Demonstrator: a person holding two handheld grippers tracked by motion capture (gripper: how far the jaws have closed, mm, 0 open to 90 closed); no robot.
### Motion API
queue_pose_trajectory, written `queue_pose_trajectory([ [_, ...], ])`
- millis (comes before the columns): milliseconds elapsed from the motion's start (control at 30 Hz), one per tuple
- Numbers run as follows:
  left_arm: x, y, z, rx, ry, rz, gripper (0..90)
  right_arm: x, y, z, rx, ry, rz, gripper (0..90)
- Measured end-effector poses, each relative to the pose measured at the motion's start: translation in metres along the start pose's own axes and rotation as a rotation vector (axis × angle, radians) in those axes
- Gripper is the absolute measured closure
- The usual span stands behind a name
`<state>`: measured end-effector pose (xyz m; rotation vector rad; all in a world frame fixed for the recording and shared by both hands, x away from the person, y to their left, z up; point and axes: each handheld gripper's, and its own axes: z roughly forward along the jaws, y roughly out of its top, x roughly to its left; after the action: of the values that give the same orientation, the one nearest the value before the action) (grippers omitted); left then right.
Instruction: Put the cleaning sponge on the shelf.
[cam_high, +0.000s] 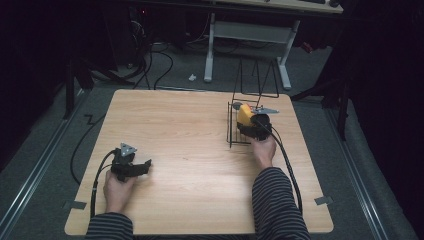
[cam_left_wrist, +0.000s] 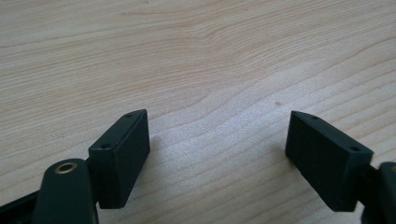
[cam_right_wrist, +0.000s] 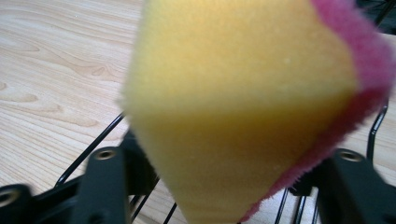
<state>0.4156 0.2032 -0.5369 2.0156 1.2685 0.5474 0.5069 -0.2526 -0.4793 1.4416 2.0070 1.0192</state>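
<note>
A yellow sponge with a pink scouring face sits in a black wire rack at the table's back right. In the right gripper view the sponge looms blurred and full-shaped, one corner pointing down. My right gripper is at the rack, and in its own view the right gripper has a jaw on either side of the sponge without squeezing it. My left gripper rests low over the front left of the wooden table. Seen in its own view, the left gripper is open with nothing between its pads.
The rack's tall wire loop rises behind the sponge. Beyond the table's far edge stand white desk legs and cables on the dark floor. A cable trails from the right gripper along the forearm. Bare wood lies between the two hands.
</note>
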Motion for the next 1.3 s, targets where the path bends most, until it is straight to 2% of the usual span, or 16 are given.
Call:
queue_pose_trajectory([
  [100,0.0,0.0,0.0,0.0,0.0,0.0,22.4,0.0,0.002,-0.004,-0.008,0.003,-0.006,34.1],
  [300,0.0,0.0,0.0,0.0,-0.001,-0.001,22.4,-0.002,0.004,-0.013,-0.017,0.021,0.022,24.0],
  [367,0.0,0.0,0.0,0.0,0.0,0.0,22.4,-0.003,0.005,-0.016,-0.018,0.032,0.034,21.9],
  [467,0.0,0.0,0.0,0.0,0.0,-0.001,22.4,-0.003,0.006,-0.021,-0.014,0.028,0.028,20.5],
  [800,0.0,0.0,0.0,0.0,-0.001,-0.001,22.4,-0.002,0.007,-0.04,-0.077,0.028,0.025,22.6],
  [933,0.0,0.0,0.0,-0.001,-0.002,0.0,22.4,-0.005,0.003,-0.05,-0.101,0.035,0.054,23.4],
  [1100,0.0,0.0,0.0,0.0,-0.002,0.0,22.4,-0.005,0.002,-0.061,-0.113,0.023,0.027,26.4],
  [1300,0.0,0.0,0.0,0.0,-0.001,0.0,22.4,-0.008,-0.002,-0.077,-0.165,0.036,0.054,28.8],
])
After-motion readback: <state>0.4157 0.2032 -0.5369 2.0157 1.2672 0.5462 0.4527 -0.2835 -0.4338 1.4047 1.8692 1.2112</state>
